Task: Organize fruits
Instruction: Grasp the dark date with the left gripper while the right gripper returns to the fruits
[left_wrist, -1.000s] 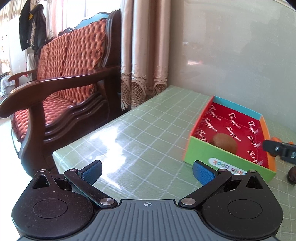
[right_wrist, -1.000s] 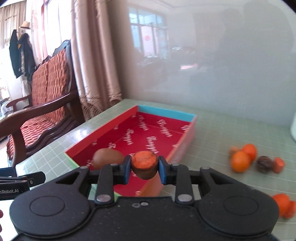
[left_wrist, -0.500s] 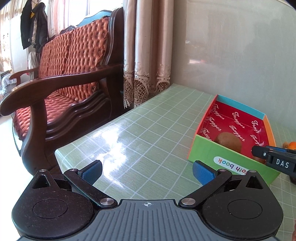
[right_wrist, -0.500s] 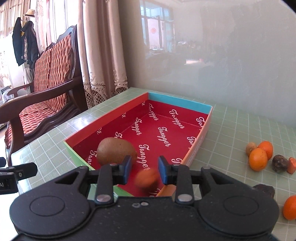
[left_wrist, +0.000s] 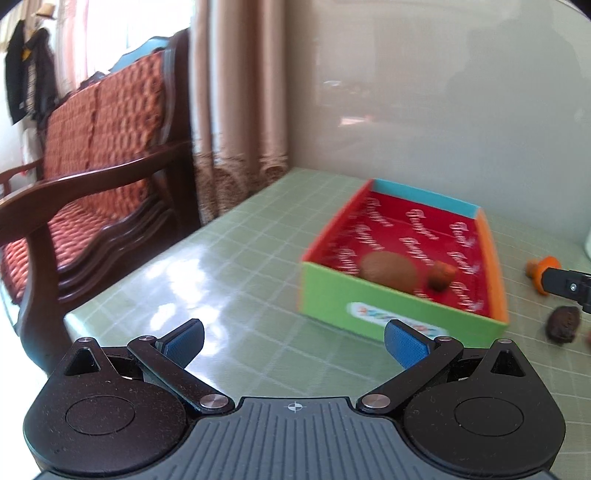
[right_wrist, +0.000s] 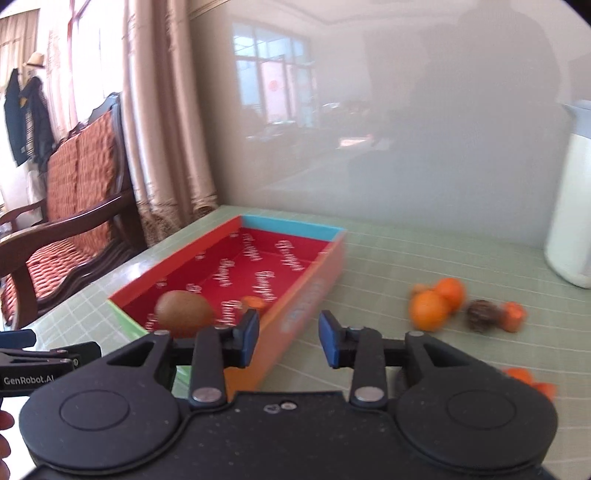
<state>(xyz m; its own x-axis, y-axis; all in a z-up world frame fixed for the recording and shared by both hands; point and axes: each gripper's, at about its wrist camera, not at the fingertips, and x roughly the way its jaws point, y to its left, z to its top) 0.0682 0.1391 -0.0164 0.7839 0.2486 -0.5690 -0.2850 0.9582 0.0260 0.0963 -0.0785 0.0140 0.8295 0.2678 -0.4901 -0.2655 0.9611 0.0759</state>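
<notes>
A red-lined box (left_wrist: 487, 243) (right_wrist: 317, 266) stands on the green checked table. In it lie a brown kiwi (left_wrist: 388, 270) (right_wrist: 184, 313) and a small orange-topped fruit (left_wrist: 440, 276) (right_wrist: 253, 302). My right gripper (right_wrist: 288, 338) is open and empty, just over the box's near right corner. My left gripper (left_wrist: 293, 341) is wide open and empty, above the table in front of the box. Two oranges (right_wrist: 428, 309), a dark fruit (right_wrist: 482, 314) (left_wrist: 563, 325) and orange pieces (right_wrist: 513, 315) lie on the table right of the box.
A white jug (right_wrist: 570, 206) stands at the far right by the wall. A wooden chair with a red cushion (left_wrist: 85, 158) stands past the table's left edge (left_wrist: 122, 291). More orange pieces (right_wrist: 528, 380) lie near the right gripper. The right gripper's tip (left_wrist: 565, 284) shows in the left wrist view.
My right gripper opened and dropped the small orange-topped fruit into the box, then drew back to the right. My left gripper shifted a little; the box sits more central in its view.
</notes>
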